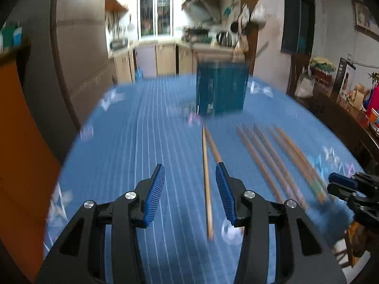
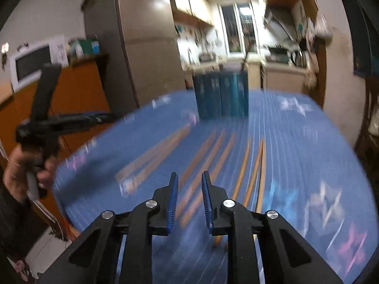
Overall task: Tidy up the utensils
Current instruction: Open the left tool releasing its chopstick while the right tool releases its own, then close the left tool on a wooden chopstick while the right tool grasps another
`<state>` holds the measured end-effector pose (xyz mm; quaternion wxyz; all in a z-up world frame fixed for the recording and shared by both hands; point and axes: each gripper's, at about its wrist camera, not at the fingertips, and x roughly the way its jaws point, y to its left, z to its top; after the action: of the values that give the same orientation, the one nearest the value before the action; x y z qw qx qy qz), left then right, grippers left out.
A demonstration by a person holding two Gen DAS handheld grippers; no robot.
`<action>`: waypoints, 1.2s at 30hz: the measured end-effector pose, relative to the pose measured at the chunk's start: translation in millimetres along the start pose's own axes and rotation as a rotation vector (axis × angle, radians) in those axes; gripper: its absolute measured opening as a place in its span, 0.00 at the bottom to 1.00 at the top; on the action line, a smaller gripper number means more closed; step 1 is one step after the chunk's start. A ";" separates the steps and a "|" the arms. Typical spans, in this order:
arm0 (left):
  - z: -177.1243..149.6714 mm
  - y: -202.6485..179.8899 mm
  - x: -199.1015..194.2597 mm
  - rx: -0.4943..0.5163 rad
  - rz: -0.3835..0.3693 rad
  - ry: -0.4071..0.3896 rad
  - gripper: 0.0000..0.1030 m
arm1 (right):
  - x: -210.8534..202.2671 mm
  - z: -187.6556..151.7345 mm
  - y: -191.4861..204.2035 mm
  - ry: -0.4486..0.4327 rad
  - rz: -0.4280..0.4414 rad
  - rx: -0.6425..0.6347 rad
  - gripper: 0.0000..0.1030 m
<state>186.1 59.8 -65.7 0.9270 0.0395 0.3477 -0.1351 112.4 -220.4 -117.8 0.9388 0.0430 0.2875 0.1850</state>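
Note:
Several wooden chopsticks lie on the blue striped tablecloth point(image 1: 142, 130). One pair point(image 1: 206, 172) runs between my left gripper's fingers; the others point(image 1: 279, 163) lie in a row to the right. My left gripper point(image 1: 190, 171) is open and empty above the cloth. A dark blue utensil holder point(image 1: 221, 87) stands at the far side of the table. In the right wrist view, my right gripper point(image 2: 189, 177) is open a little and empty, above the blurred chopsticks point(image 2: 213, 158), with the holder point(image 2: 221, 97) straight ahead. The right gripper also shows in the left wrist view point(image 1: 341, 184).
An orange cabinet point(image 1: 21, 142) stands left of the table, with a microwave point(image 2: 33, 62) on it. A dark sideboard point(image 1: 343, 113) with boxes and flowers runs along the right. The kitchen lies behind. My left gripper point(image 2: 118, 116), held by a hand point(image 2: 28, 168), shows in the right wrist view.

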 end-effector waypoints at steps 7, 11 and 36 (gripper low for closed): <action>-42.5 5.9 12.3 -0.002 -0.024 0.065 0.42 | 18.4 -21.3 19.5 0.047 -0.040 -0.031 0.21; -55.1 5.4 16.6 -0.004 -0.036 0.074 0.42 | 26.8 -20.7 25.5 0.057 -0.093 -0.050 0.21; -69.2 -26.1 31.7 0.065 -0.039 0.073 0.24 | 31.4 -27.1 25.1 -0.004 -0.164 -0.052 0.17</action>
<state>157.9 39.3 -138.2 0.9090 0.0677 0.3775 -0.1630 113.4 -186.2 -152.1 0.9522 -0.0046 0.2831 0.1147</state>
